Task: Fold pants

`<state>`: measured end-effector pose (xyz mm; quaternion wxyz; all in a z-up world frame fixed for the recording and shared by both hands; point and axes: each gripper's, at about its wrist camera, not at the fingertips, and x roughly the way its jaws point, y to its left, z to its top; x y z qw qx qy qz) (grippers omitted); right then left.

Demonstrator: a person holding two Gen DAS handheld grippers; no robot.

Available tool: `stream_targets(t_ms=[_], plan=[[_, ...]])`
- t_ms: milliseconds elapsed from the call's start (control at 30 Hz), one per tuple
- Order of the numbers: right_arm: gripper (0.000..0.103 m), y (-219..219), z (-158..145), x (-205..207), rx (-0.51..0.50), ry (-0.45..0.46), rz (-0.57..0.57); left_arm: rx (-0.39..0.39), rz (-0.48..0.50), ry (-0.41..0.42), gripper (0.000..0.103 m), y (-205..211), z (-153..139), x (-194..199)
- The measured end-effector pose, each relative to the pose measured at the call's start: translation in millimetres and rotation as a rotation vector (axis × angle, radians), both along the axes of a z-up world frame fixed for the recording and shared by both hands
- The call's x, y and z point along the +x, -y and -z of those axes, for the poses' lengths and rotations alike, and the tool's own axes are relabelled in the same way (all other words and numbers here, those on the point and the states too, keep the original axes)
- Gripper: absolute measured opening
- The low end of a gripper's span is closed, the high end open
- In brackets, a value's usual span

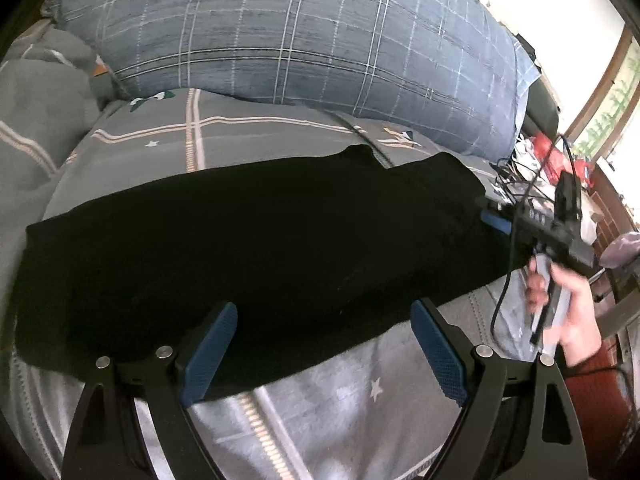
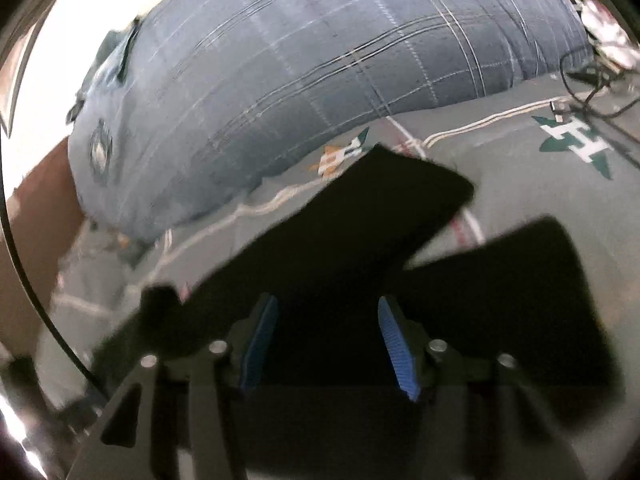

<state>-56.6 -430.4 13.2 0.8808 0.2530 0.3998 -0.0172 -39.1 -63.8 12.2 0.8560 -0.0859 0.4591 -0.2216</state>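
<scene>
Only the left wrist view shows the right gripper (image 1: 494,220) at 3 o'clock, at the far edge of the black pants (image 1: 248,248), and the hand (image 1: 568,312) holding it. The right view alone shows both legs spread apart at 12 o'clock. The pants lie on the grey bedspread (image 1: 248,132). The left gripper (image 1: 324,344) is spread wide, empty, pants at 12 o'clock. The right gripper's fingers also stand apart.

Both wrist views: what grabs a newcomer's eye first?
The flat black fabric pants spread across the grey star-printed bedsheet dominate both views. Behind them lies a big blue-grey plaid pillow. The open left claw hovers at their near edge; the right claw is open over them.
</scene>
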Motion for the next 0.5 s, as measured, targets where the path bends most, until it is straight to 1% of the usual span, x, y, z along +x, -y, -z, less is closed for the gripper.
stream_targets(t_ms=[100,167,200,233,267,333,400,500], plan=[[0.054,15.1,4.6,16.6,0.067,0.002,0.035,0.010,0.006,-0.004,0.089,9.4,7.7,8.3],[0.046,21.5,10.4,26.3,0.106,0.003,0.053,0.022,0.009,-0.011,0.089,12.7,12.5,11.9],[0.017,23.5,12.7,28.0,0.098,-0.003,0.062,0.025,0.008,-0.014,0.089,13.9,13.7,13.5],[0.002,24.6,14.3,30.8,0.064,-0.022,0.078,0.025,0.007,-0.016,0.089,15.0,14.6,14.9],[0.004,25.7,14.8,30.3,0.065,-0.028,0.077,0.021,0.006,-0.018,0.089,15.0,14.9,16.0],[0.004,26.3,8.5,21.3,0.076,0.015,0.080,-0.001,0.003,-0.027,0.089,12.3,14.4,18.0],[0.004,23.2,-8.3,4.6,0.055,0.063,0.078,-0.024,-0.012,-0.039,0.089,9.7,14.4,19.6],[0.004,20.2,-41.0,-31.3,0.037,0.139,0.084,-0.030,-0.027,-0.042,0.089,6.2,12.3,22.0]])
